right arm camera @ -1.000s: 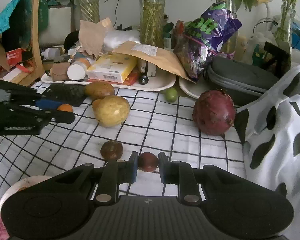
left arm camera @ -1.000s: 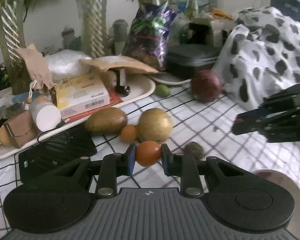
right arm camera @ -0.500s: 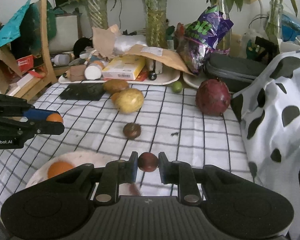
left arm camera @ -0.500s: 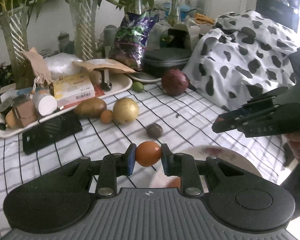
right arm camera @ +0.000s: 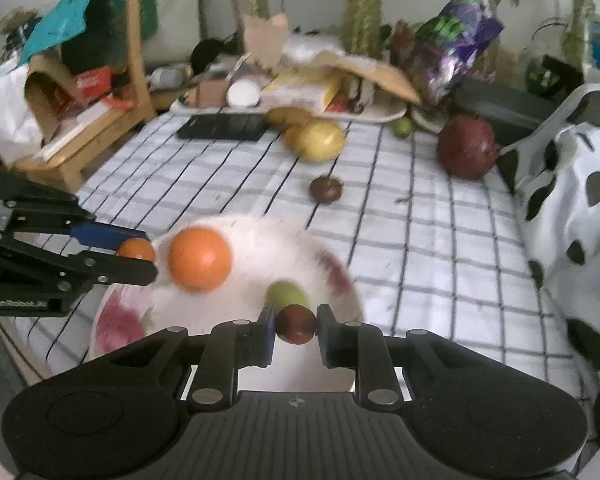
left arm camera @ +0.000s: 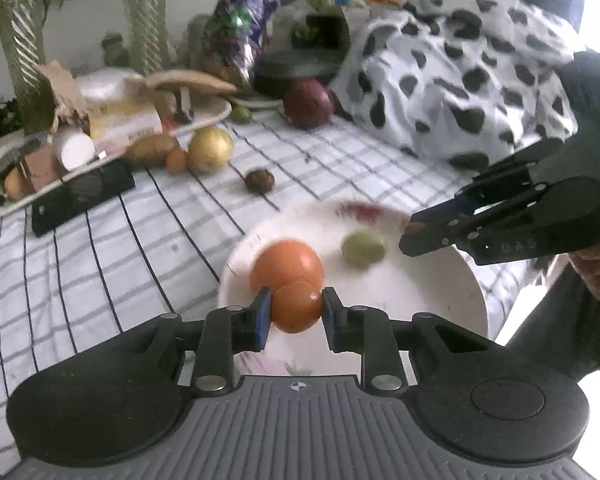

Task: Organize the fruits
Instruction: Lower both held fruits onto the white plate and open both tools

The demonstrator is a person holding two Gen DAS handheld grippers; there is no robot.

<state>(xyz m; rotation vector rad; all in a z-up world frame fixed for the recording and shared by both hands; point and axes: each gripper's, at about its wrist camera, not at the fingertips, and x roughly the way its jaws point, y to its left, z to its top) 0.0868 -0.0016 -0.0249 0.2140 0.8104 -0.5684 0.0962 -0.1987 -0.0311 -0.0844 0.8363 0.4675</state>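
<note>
My left gripper [left arm camera: 296, 312] is shut on a small orange fruit [left arm camera: 297, 307] and holds it over the near edge of a white plate [left arm camera: 420, 280]. The plate holds a larger orange [left arm camera: 286, 264] and a green fruit [left arm camera: 363, 248]. My right gripper [right arm camera: 296, 324] is shut on a small dark red fruit [right arm camera: 295, 324] above the same plate [right arm camera: 260, 232], next to the green fruit [right arm camera: 286, 294] and the orange [right arm camera: 199, 258]. The left gripper [right arm camera: 138, 258] also shows in the right wrist view, at the plate's left rim.
On the checked cloth lie a small brown fruit [right arm camera: 326, 190], a yellow fruit [right arm camera: 322, 140], a big dark red fruit [right arm camera: 467, 147], a small lime [right arm camera: 403, 126] and a black phone [right arm camera: 224, 127]. A cluttered tray [right arm camera: 380, 114] stands behind. A spotted cloth [right arm camera: 580, 200] lies to the right.
Both grippers have pulled back toward the near end of the table with their fruits and now hang over the plate, which has come fully into view.
</note>
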